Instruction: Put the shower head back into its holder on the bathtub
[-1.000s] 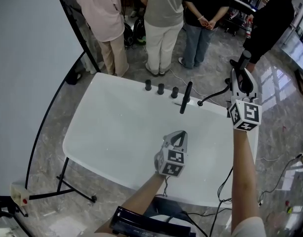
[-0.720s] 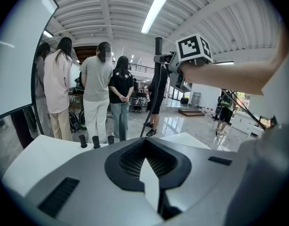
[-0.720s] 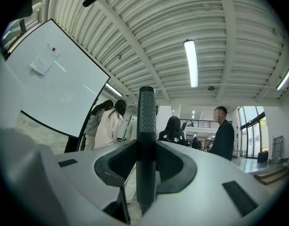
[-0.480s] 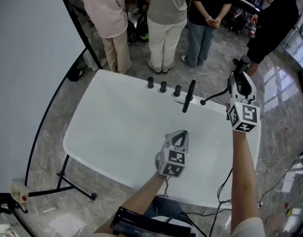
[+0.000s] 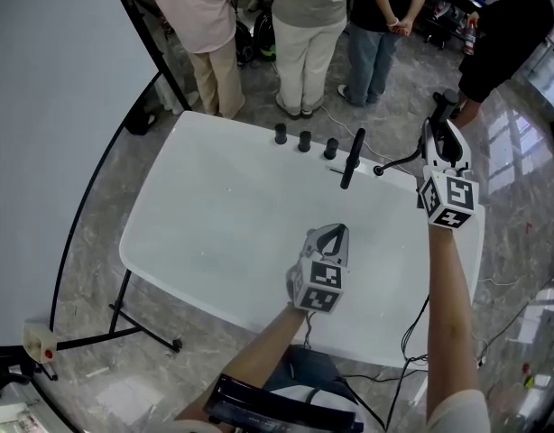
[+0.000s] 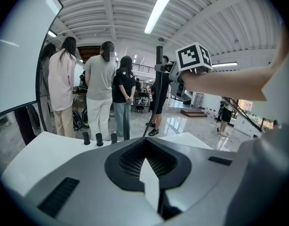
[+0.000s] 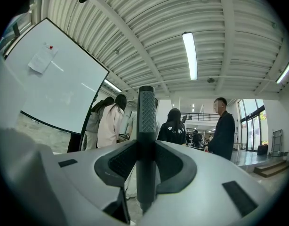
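Gripped the shower head by its dark handle in the right gripper, upright and raised off the far right corner of the bathtub, probably to line it up before seating it. Trailed the hose back to the tub deck, just beside the upright black fitting and the three knobs. Parked the left gripper, clenched on nothing, low over the near deck, seemingly out of the way.

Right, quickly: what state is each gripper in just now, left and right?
Left gripper: closed, nothing between its jaws.
Right gripper: closed on the handle of the shower head.
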### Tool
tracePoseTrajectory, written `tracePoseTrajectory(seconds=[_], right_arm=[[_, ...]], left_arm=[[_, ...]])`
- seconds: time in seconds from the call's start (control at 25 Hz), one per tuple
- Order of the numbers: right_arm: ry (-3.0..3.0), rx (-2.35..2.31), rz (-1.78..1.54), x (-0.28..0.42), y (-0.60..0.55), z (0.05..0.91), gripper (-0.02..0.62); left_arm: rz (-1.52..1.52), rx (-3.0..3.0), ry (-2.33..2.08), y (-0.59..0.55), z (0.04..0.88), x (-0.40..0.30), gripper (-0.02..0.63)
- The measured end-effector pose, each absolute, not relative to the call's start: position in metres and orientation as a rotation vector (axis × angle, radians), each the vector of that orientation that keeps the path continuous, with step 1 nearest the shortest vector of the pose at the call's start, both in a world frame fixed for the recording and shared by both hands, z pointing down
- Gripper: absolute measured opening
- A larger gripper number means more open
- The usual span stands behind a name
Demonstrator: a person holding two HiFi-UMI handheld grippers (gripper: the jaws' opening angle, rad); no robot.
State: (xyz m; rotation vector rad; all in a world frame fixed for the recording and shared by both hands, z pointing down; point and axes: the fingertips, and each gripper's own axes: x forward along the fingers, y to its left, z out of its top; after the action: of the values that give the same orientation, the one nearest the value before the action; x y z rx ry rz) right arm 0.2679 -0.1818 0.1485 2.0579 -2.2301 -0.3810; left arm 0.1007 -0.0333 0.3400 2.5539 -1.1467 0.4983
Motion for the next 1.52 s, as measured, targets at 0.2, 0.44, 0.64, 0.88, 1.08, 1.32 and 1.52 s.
tracePoseTrajectory(seconds=[0.2,0.44,0.64,0.88,1.08,1.32,1.52], right_arm=[[-2.223,2.054,-0.367,0.269,-0.183,0.154,0.126],[-2.222,2.084,-0.310,0.275,-0.191,0.163,0.126],[-2.218,2.068,-0.283,0.274,-0.194,0.174,0.126],[-2.213,2.055,-0.257,0.274,-0.197,0.190,0.126],[-2.211,2.043,-0.234,0.274,-0.201,0.203,0.126],[-2.213,2.022,-0.218,0.272,-0.204,0.221,0.124],[-2.214,2.002,-0.205,0.270,-0.204,0.228,0.124]], left_arm=[[0.508,2.542,-1.162,-0.032,0.343,0.095,0.002],[0.510,2.529,-1.177,-0.036,0.347,0.091,0.002],[0.507,2.512,-1.180,-0.036,0.350,0.090,0.002],[0.519,2.505,-1.183,-0.037,0.357,0.089,0.002],[0.528,2.493,-1.187,-0.038,0.365,0.088,0.002],[0.534,2.480,-1.189,-0.039,0.377,0.088,0.002],[0.538,2.467,-1.184,-0.036,0.382,0.089,0.002]])
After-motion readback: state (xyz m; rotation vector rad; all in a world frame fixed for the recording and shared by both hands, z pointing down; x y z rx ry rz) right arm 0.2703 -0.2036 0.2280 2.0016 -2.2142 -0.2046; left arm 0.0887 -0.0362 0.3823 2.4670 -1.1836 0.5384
